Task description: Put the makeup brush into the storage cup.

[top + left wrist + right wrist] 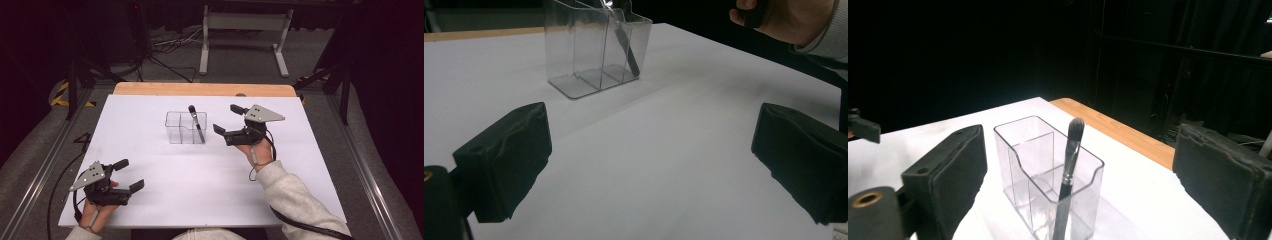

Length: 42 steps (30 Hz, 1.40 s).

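One makeup brush (196, 123), standing bristles-up in the clear organizer's (181, 128) right-end compartment, toward the table's (150, 200) far edge: placed, I judge. My right gripper (231, 119) beside it, released; left gripper (129, 174), near corner, spread, empty.

Organizer (185, 128) stands on table (165, 200), near middle, toward far edge. Brush (197, 123) upright in organizer's right-hand compartment, leaning slightly. Right gripper (229, 119) just right of organizer, apart from it, jaws spread. Left gripper (128, 175) near table's near left corner, well apart from organizer, jaws spread.
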Available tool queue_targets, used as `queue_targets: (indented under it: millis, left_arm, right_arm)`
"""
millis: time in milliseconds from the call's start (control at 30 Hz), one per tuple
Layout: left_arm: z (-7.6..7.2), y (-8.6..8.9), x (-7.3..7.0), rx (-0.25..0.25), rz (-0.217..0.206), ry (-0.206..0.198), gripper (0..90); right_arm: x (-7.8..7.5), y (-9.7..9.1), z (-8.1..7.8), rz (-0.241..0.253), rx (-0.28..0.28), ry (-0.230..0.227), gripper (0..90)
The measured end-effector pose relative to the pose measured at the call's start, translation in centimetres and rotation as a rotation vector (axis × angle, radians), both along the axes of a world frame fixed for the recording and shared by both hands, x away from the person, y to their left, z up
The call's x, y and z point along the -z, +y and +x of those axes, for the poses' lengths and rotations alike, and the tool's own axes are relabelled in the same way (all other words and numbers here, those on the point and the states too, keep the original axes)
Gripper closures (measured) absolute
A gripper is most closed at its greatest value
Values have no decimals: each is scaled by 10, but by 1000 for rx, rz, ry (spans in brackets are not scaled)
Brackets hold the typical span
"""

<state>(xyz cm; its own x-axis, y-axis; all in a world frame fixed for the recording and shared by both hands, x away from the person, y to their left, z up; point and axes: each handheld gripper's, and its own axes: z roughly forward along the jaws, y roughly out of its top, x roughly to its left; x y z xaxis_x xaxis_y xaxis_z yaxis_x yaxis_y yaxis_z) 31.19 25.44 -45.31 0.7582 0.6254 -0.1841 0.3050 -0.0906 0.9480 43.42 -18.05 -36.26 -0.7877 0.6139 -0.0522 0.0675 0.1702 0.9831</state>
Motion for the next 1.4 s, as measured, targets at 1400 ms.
queue_targets:
  millis: [1400]
  left_arm:
    - [-2,0,-2,22,-31,-25,17]
  right_arm:
    - [20,-94,-54,-91,32,36,1]
